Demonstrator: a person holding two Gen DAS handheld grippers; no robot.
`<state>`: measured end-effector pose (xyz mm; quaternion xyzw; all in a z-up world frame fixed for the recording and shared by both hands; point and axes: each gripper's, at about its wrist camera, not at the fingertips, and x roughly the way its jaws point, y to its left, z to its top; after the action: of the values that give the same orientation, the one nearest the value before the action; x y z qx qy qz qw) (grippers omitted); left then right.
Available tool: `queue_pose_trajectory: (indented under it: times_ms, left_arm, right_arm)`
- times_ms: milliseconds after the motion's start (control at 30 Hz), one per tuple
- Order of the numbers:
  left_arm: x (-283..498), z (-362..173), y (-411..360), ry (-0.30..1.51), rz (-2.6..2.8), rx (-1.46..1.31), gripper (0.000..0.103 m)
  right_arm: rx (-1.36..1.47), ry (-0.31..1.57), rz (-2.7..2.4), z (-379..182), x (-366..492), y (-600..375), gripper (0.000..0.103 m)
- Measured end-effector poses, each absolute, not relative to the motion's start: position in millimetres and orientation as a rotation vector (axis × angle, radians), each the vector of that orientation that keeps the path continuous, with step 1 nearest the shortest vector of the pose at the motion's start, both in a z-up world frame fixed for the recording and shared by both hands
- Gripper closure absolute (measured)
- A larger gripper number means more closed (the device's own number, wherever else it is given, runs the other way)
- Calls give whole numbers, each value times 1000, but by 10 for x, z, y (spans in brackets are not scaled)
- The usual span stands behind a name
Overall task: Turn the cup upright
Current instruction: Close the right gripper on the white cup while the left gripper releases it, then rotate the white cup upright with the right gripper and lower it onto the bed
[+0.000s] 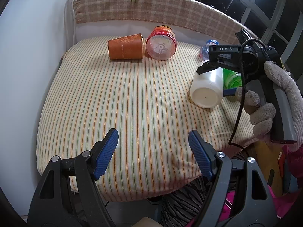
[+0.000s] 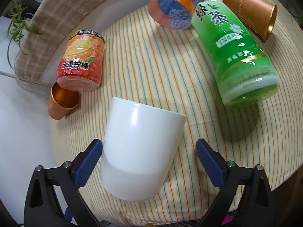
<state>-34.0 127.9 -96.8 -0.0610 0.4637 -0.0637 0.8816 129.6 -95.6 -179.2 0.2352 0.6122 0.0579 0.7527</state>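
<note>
A white plastic cup (image 2: 140, 151) lies on its side on the striped cloth, its closed base toward the left wrist camera (image 1: 206, 92). My right gripper (image 2: 149, 158) is open, its blue fingers on either side of the cup; the left finger (image 2: 90, 155) is close to or touching the cup's side, the right one stands apart. In the left wrist view the right gripper's black body (image 1: 246, 56) hangs over the cup, held by a gloved hand. My left gripper (image 1: 153, 147) is open and empty above the cloth's near part.
An orange cup (image 1: 126, 46) lies on its side at the back beside a red bottle (image 1: 161, 43). A green bottle (image 2: 234, 54), a blue-orange bottle (image 2: 174, 5) and another orange cup (image 2: 250, 13) lie beyond the white cup. The striped cushion (image 1: 113, 104) ends at a wall on the left.
</note>
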Motion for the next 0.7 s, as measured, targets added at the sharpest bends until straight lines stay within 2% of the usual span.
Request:
queue_pose_trajectory:
  times_ms: [100,300,700]
  left_arm:
    - [-326,-966,1264,967,-134,-131,24]
    - [-280,-955,1210,964,-135,-136,24]
    - [-133,-901,1089,943,-139,-156,24]
  right_arm:
    - [493,1328,161,-1753,1297,-923,23]
    - [429,1292,205,-1725,1260,-920,25]
    - [175,1069,333,-1575,1030,-872,26]
